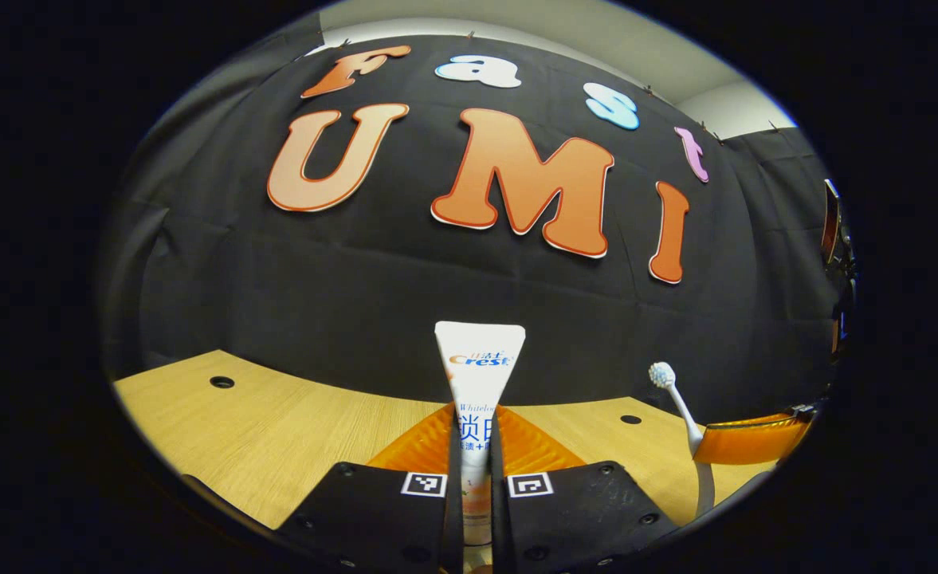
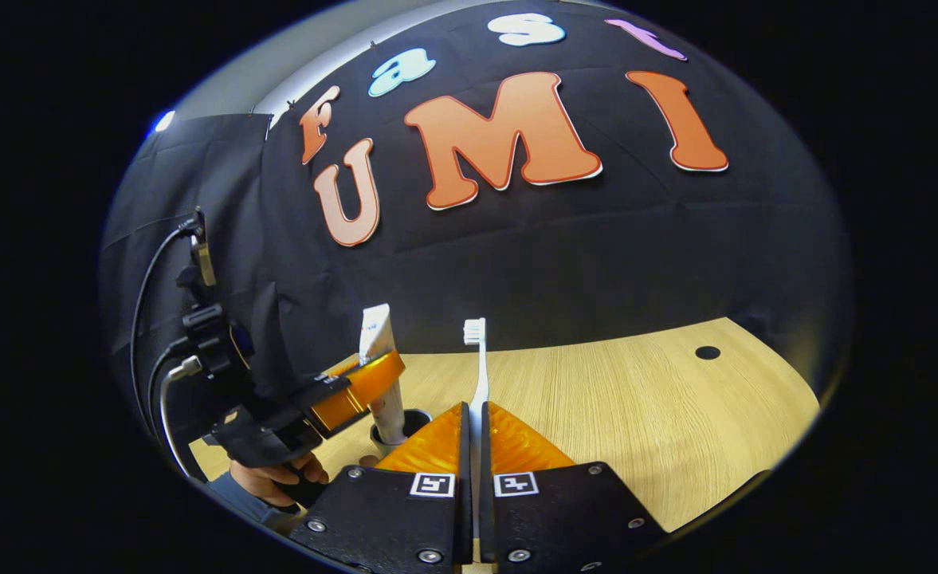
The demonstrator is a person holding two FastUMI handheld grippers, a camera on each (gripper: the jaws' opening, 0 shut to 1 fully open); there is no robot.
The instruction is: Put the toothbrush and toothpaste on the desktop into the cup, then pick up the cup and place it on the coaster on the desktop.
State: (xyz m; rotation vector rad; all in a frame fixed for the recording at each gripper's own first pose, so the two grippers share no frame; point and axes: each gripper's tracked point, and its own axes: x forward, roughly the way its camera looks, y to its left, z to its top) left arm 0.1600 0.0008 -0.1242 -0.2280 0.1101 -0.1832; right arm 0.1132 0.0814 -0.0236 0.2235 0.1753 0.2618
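My left gripper is shut on a white toothpaste tube, held upright with its flat crimped end up. In the right gripper view, that left gripper holds the toothpaste with its cap end down at the mouth of a dark cup on the table. My right gripper is shut on a white toothbrush, which stands upright with the bristles on top. In the left gripper view, the toothbrush shows at the right, clamped in the right gripper. Most of the cup is hidden behind the fingers.
The light wooden desktop has round dark holes. A hand holds the left gripper, with cables running up from it. The black cloth wall stands close behind the table.
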